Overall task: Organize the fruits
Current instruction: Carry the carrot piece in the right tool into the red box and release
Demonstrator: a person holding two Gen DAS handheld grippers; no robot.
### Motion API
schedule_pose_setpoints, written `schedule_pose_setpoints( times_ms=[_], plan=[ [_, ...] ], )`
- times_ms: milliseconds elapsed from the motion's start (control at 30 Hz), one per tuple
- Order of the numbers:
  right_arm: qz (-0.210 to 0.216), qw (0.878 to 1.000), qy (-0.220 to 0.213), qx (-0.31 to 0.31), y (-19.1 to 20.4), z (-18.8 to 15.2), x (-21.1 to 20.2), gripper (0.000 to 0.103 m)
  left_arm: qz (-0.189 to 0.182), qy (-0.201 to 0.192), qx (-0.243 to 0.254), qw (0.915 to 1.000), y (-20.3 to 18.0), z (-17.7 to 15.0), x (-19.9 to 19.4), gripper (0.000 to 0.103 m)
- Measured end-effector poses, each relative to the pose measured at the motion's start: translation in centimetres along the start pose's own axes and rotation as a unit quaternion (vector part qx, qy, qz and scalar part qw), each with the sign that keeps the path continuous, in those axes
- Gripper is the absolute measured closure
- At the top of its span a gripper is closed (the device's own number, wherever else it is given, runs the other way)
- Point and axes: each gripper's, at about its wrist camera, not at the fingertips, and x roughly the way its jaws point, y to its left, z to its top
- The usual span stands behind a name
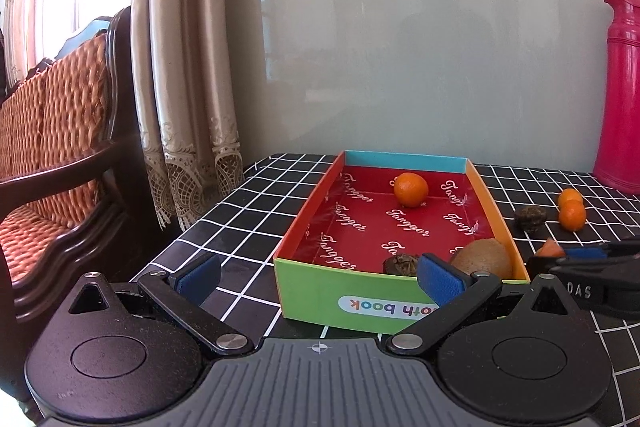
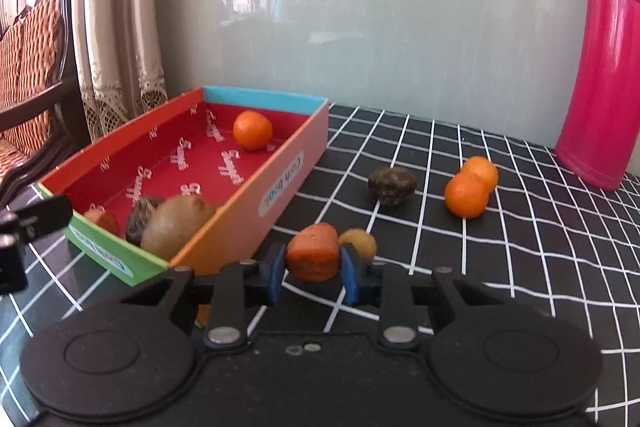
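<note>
Right gripper [image 2: 313, 267] pinching the orange chunk [image 2: 312, 251] dead ahead between its pads, on the table just right of the box [image 2: 256, 195]. Box lies up-left of it. Left gripper [image 1: 318, 275] spread, empty.

The pink flask [image 2: 608, 67] is cut by the right edge in both wrist views. A yellowish fruit [image 2: 362, 243] sits half hidden behind the orange chunk [image 2: 314, 251]. In the box [image 2: 248, 187], the dark lumpy fruit [image 2: 140, 217] is part-hidden behind the kiwi [image 2: 176, 221].
</note>
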Motion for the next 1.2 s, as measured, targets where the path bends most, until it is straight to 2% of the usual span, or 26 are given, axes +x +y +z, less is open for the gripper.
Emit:
schedule_pose_setpoints(
  times_ms=[200, 500, 833, 967, 1200],
  plan=[
    [-0.002, 0.999, -0.032, 0.005, 0.3, 0.8, -0.9, 0.075, 0.011, 0.001, -0.007, 0.9999, 0.8, -0.2, 0.2, 0.0],
    [0.03, 0.996, -0.087, -0.008, 3.1, 1.9, -1.8, 0.075, 0.022, 0.006, -0.002, 0.9997, 1.5, -0.6, 0.4, 0.0],
    [0.057, 0.994, -0.088, -0.014, 6.8, 2.5, -0.5, 0.075, 0.046, 0.009, -0.01, 0.9989, 3.5, -1.0, 0.6, 0.0],
    [0.039, 0.995, -0.092, -0.023, 7.6, 2.2, 0.1, 0.068, 0.049, 0.016, -0.009, 0.9986, 4.2, -1.1, 0.9, 0.0],
    [0.034, 0.994, -0.1, -0.012, 7.1, 2.3, -0.1, 0.067, 0.048, 0.013, -0.018, 0.9986, 4.7, -1.0, 0.8, 0.0]
  ],
)
